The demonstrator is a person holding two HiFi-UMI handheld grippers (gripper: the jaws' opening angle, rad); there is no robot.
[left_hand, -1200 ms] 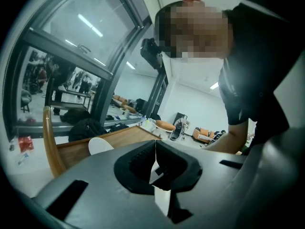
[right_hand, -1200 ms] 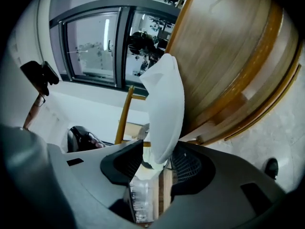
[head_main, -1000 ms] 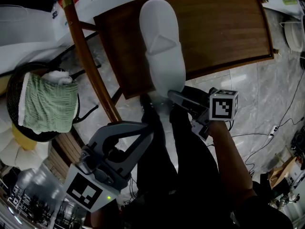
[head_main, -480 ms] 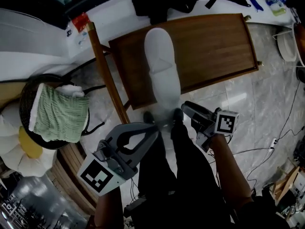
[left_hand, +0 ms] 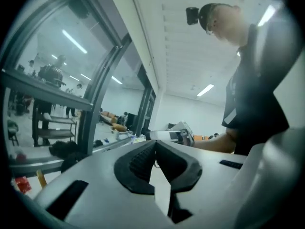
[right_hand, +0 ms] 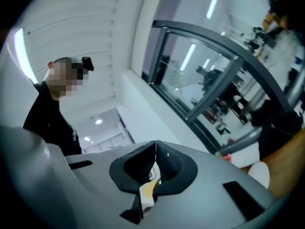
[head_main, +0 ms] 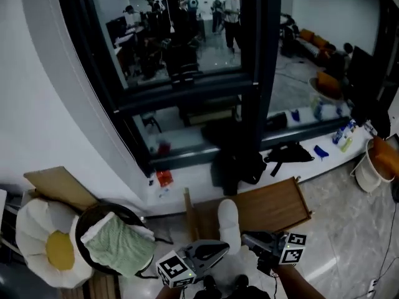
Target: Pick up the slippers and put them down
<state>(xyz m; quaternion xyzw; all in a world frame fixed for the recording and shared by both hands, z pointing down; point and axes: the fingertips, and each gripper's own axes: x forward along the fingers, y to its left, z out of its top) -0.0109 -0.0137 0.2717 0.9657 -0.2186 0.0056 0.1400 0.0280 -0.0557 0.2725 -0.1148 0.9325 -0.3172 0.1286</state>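
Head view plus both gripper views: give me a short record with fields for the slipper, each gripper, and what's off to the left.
slipper: one white slipper lying on the wooden table, not held
left gripper: jaws together, nothing between them
right gripper: jaws have just closed, nothing between them
to the left: dark basket holding a green towel, beside a flower-shaped cushion
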